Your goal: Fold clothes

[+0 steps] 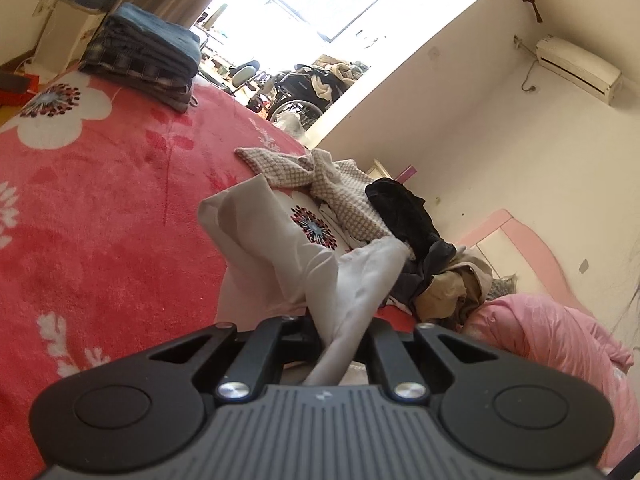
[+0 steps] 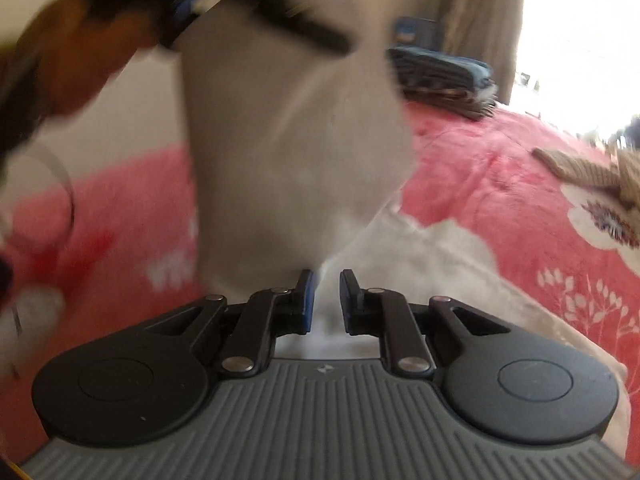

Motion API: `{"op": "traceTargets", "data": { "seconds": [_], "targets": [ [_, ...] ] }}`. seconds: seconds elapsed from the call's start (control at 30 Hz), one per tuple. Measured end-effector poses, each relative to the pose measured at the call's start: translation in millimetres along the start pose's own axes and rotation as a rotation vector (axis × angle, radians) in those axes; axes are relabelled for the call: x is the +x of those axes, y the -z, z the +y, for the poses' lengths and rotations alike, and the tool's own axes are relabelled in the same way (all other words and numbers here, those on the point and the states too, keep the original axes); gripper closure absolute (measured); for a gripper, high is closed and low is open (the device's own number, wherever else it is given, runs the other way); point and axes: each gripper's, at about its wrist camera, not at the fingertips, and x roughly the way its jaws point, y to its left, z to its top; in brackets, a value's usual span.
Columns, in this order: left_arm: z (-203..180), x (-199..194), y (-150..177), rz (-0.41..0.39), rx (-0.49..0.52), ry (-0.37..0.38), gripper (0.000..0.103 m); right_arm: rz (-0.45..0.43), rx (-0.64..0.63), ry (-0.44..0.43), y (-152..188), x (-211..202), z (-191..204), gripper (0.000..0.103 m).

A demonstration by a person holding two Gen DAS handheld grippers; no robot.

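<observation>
The left gripper (image 1: 340, 336) pinches a pale grey garment (image 1: 288, 256) above the red floral bed (image 1: 100, 200); the right gripper (image 2: 326, 300) stands narrowly parted, gripping nothing.

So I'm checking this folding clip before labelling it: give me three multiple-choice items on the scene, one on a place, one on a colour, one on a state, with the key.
1. Where is the stack of folded clothes?
A. far end of the bed, by the curtain
B. on the floor
C. on the pink pillow

2. What is the blanket's ground colour?
A. blue
B. red
C. green

3. What is the left gripper doing?
A. open over the bed
B. shut on the grey garment
C. holding a black garment

Key: A, the stack sits at the bed's far edge below the curtain; B, red with white flowers; B, the grey cloth runs out from between its closed fingers.
</observation>
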Motion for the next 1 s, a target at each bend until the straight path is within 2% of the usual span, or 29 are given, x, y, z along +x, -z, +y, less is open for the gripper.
{"op": "traceTargets", "data": {
  "seconds": [0.13, 0.2, 0.27, 0.37, 0.53, 0.6, 0.7, 0.83, 0.9, 0.97, 1.0],
  "targets": [
    [-4, 0, 2, 0.011, 0.023, 0.004, 0.098, -0.016, 0.082, -0.023, -16, 20, -15, 0.090],
    [-6, 0, 4, 0.016, 0.025, 0.013, 0.098, -0.005, 0.154, -0.030, -21, 36, -28, 0.090],
    [-9, 5, 5, 0.025, 0.033, 0.032, 0.098, -0.025, 0.278, -0.048, -23, 36, -47, 0.090],
    [-18, 22, 8, 0.053, 0.067, 0.060, 0.098, -0.089, 0.487, -0.053, -17, 9, -79, 0.090],
    [-44, 73, 24, 0.137, 0.148, 0.101, 0.097, -0.146, 0.704, 0.040, 11, -53, -126, 0.088],
    [-57, 97, 39, 0.181, 0.194, 0.094, 0.096, -0.148, 0.796, 0.062, 30, -77, -140, 0.087],
    [-72, 128, 63, 0.244, 0.276, 0.058, 0.096, -0.150, 0.970, 0.028, 64, -98, -155, 0.084],
    [-87, 154, 86, 0.297, 0.374, 0.004, 0.080, -0.177, 1.201, -0.065, 107, -109, -168, 0.074],
    [-94, 156, 91, 0.306, 0.396, 0.011, 0.072, -0.186, 1.287, -0.106, 123, -110, -172, 0.072],
    [-100, 157, 94, 0.307, 0.412, 0.021, 0.057, -0.193, 1.353, -0.143, 136, -112, -174, 0.069],
    [-103, 157, 95, 0.303, 0.415, 0.027, 0.054, -0.197, 1.378, -0.157, 141, -113, -174, 0.066]
  ]
}}
